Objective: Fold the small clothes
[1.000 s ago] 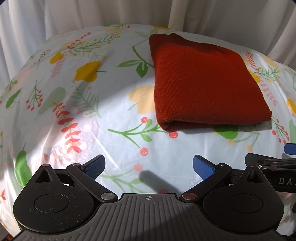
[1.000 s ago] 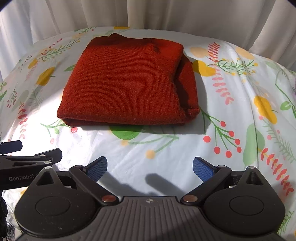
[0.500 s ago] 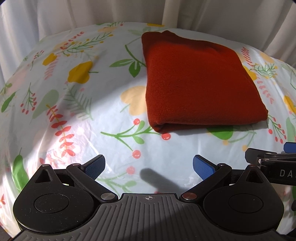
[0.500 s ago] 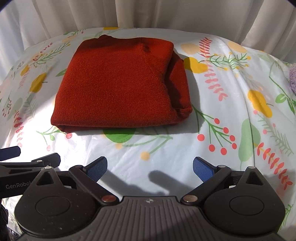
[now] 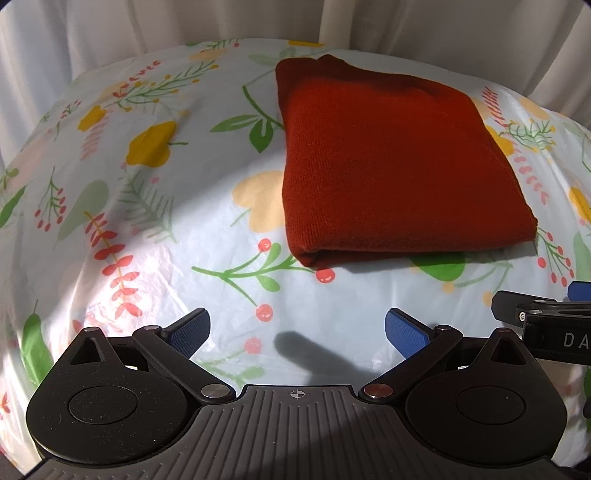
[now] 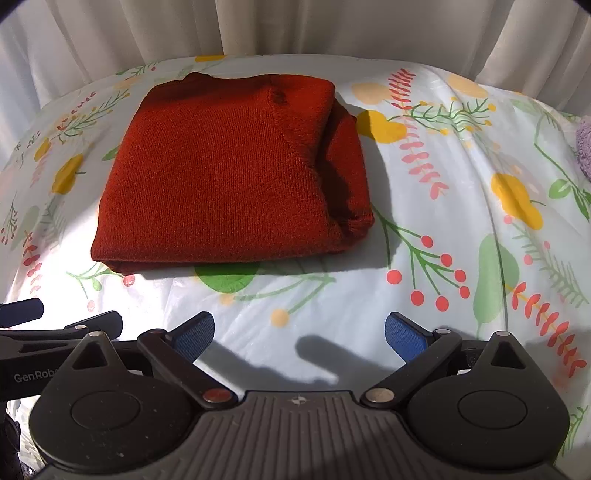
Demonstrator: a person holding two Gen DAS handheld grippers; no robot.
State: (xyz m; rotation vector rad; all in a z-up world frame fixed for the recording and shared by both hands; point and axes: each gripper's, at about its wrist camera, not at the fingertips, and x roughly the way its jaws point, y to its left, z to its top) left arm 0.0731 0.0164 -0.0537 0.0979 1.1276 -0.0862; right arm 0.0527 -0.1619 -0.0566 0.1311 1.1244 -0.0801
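A rust-red knitted garment point(image 5: 391, 166) lies folded into a neat rectangle on the floral tablecloth point(image 5: 147, 229). In the right wrist view the same garment point(image 6: 221, 177) sits ahead and to the left, with its thick folded edge on the right. My left gripper point(image 5: 297, 330) is open, hovering over bare cloth short of the garment's near left corner. My right gripper point(image 6: 299, 332) is also open, with nothing between its blue pads, well short of the garment's near edge. Each gripper shows at the edge of the other's view.
White curtains point(image 6: 295, 29) hang close behind the table's far edge. A bit of purple fuzzy fabric point(image 6: 583, 147) peeks in at the far right of the right wrist view. Bare tablecloth lies left and right of the garment.
Both grippers have drawn back slightly from the garment, which now sits a little further away in both views. Their jaws stay open; the garment has not moved.
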